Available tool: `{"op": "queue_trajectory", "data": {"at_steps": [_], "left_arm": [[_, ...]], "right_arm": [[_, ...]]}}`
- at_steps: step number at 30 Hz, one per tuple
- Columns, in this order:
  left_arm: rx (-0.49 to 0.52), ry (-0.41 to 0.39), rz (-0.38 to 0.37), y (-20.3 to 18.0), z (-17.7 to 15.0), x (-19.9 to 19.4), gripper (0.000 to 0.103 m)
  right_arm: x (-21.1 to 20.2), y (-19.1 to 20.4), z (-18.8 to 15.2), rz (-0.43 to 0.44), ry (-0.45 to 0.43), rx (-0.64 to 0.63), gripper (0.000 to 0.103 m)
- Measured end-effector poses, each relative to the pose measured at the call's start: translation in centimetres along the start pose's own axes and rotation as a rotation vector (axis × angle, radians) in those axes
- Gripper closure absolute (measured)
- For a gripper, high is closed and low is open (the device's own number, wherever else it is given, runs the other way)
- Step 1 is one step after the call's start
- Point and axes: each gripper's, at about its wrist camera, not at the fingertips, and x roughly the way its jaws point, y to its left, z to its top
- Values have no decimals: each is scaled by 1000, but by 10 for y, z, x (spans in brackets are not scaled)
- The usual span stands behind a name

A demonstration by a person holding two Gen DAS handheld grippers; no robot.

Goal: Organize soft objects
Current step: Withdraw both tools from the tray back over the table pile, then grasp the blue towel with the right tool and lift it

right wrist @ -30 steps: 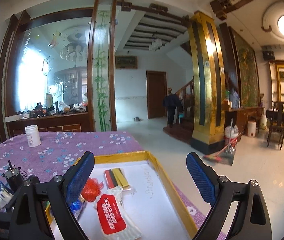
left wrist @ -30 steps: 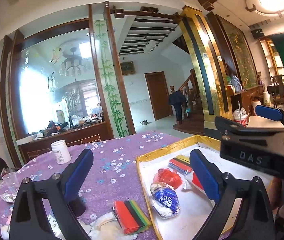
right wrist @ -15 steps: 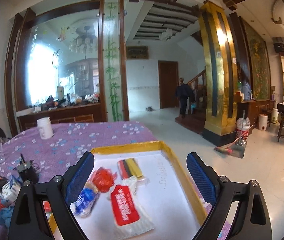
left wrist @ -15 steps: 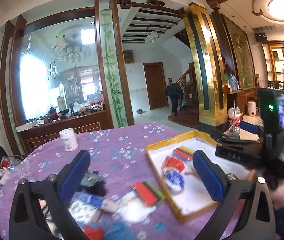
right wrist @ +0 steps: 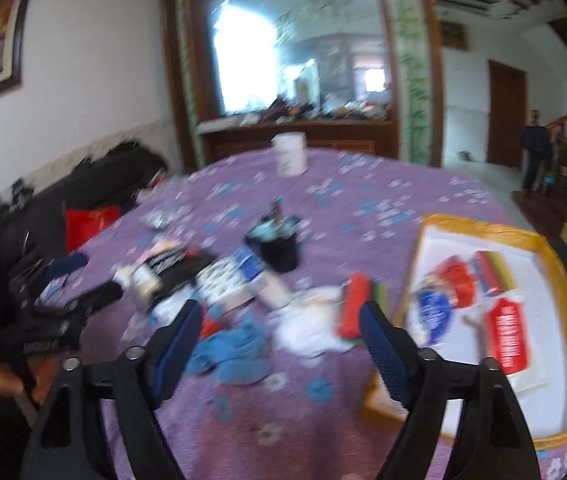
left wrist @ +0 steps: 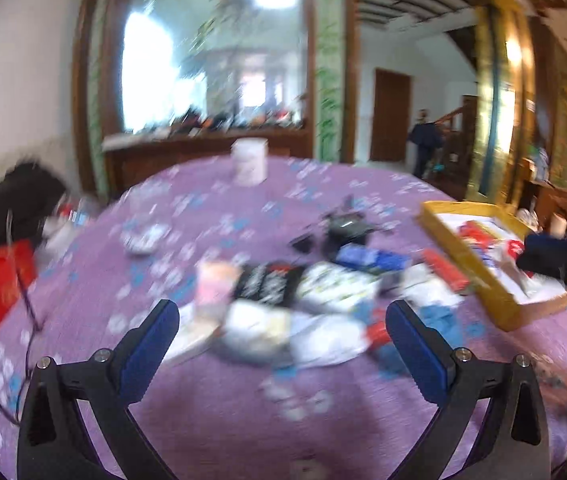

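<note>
Right wrist view: heap of soft packets (right wrist: pixel 219 280) is lying on the purple tablecloth (right wrist: pixel 363 200), ahead of both grippers, left of the yellow tray (right wrist: pixel 415 264) | right gripper (right wrist: pixel 279 328) has just been narrowing, nothing between its jaws, hovering nearest the blue cloth (right wrist: pixel 239 352) | left gripper (left wrist: pixel 283 336) is gaping wide, empty, facing the heap's near edge.
</note>
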Motion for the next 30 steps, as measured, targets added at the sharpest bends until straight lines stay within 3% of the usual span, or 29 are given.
{"op": "queue_trajectory", "data": {"at_steps": [2,5,12,13,14,18,23,26,29,30], "left_arm": [[-35,22,-1,11,-1,4,0],[-69,61,-52,19,-4,11,0],[25,54,-120,0,-6,9,0],[25,58,-125,-1,-5,10,0],[23,60,-127,-1,-5,11,0],[-2,62,-143,3,-3,13,0],[1,62,-150,3,-3,13,0],[1,62,-150,3,-3,13,0],[6,57,-166,2,-3,11,0],[8,59,-169,2,-2,11,0]], "right_arm": [[17,10,-4,20,68,-7,35],[42,11,-5,27,156,20,35],[83,7,-6,48,297,51,37],[88,8,-8,55,309,62,43],[90,7,-11,50,309,75,60],[87,5,-4,58,284,85,63],[98,4,6,-1,263,67,63],[94,17,2,82,264,42,63],[79,30,1,289,246,49,63],[72,30,1,315,232,59,63]]}}
